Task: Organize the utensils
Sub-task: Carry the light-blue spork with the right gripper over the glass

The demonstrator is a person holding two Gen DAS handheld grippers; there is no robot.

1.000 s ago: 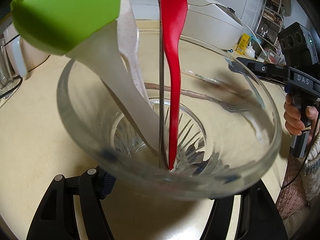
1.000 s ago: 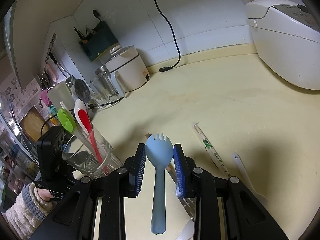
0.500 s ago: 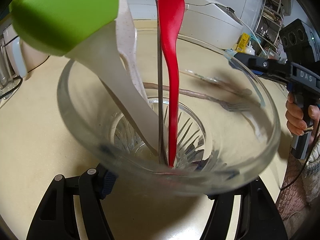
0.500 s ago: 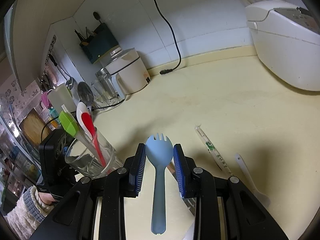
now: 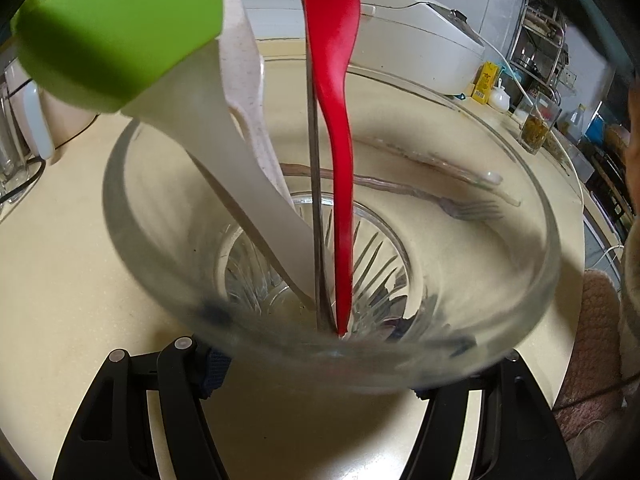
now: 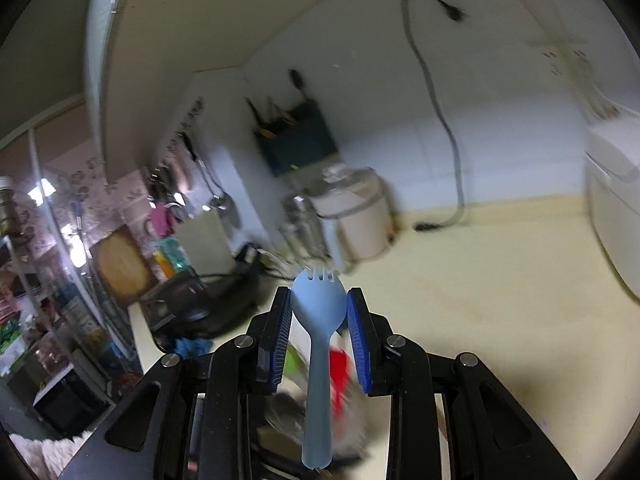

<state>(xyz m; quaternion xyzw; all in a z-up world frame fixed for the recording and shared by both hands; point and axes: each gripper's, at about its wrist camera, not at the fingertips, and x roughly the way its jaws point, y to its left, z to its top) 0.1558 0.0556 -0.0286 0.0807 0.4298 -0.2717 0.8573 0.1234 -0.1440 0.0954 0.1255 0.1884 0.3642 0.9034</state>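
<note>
My left gripper (image 5: 316,360) is shut on a clear glass cup (image 5: 520,304) and holds it on the cream counter. In the cup stand a green-headed white brush (image 5: 120,28), a speckled white spoon (image 5: 248,92), a red spatula (image 5: 336,120) and a thin metal utensil (image 5: 314,200). Through the glass a metal fork (image 5: 472,210) lies on the counter. My right gripper (image 6: 319,308) is shut on a light blue spork (image 6: 318,320), tines up, held above the cup, whose red and green contents blur below its handle (image 6: 340,368).
A white rice cooker (image 5: 420,52) stands behind the cup. In the right wrist view a white kettle-like appliance (image 6: 352,216), a dark green utensil holder (image 6: 296,140) and a hanging cable (image 6: 440,120) line the back wall. Jars (image 5: 536,124) stand at the far right.
My right gripper has swung left and up with the spork, from beside the cup to over it. It has left the left wrist view. The cup has stayed in place.
</note>
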